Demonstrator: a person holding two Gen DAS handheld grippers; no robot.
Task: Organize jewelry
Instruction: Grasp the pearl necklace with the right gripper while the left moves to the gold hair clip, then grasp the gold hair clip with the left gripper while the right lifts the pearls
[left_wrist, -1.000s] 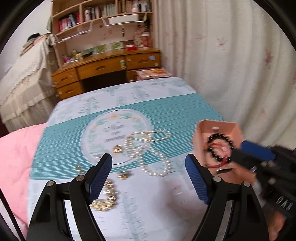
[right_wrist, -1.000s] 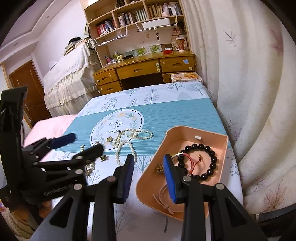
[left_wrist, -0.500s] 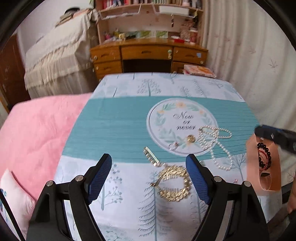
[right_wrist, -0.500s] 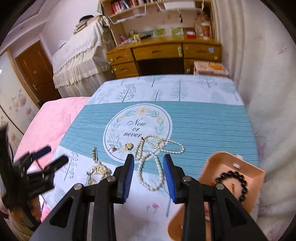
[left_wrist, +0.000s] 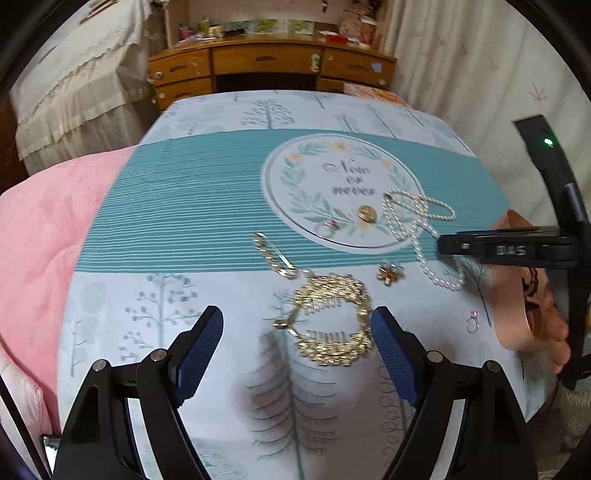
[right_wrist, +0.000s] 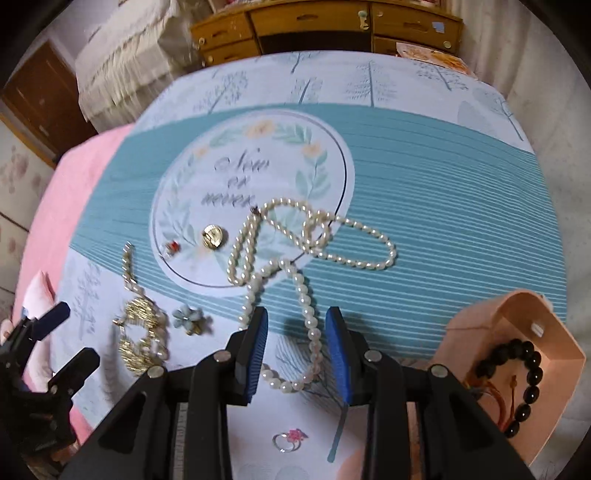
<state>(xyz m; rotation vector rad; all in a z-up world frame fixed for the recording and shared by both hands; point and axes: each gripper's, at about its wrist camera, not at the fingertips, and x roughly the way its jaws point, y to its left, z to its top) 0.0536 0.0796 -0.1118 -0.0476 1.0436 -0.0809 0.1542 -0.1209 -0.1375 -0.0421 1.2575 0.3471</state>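
Observation:
A gold chain bracelet (left_wrist: 332, 325) lies on the tablecloth between the fingers of my left gripper (left_wrist: 297, 350), which is open and empty just above it. A white pearl necklace (right_wrist: 295, 258) lies tangled on the cloth; its lower loop runs between the fingers of my right gripper (right_wrist: 297, 347), which is open around it. The pink tray (right_wrist: 546, 332) at the right holds a black bead bracelet (right_wrist: 524, 373). The pearl necklace (left_wrist: 417, 229) and the right gripper's body (left_wrist: 509, 251) also show in the left wrist view.
On the cloth lie a gold bar clip (left_wrist: 273, 254), a gold button (right_wrist: 213, 235), a red-stone ring (right_wrist: 171, 247), a flower brooch (right_wrist: 189, 317) and a pink-stone ring (right_wrist: 290, 439). A pink quilt (left_wrist: 44, 229) is at the left, a wooden desk (left_wrist: 269, 66) beyond.
Both grippers have moved down and forward toward the tablecloth. The left one now frames the gold bracelet; the right one now straddles the pearl necklace's lower loop.

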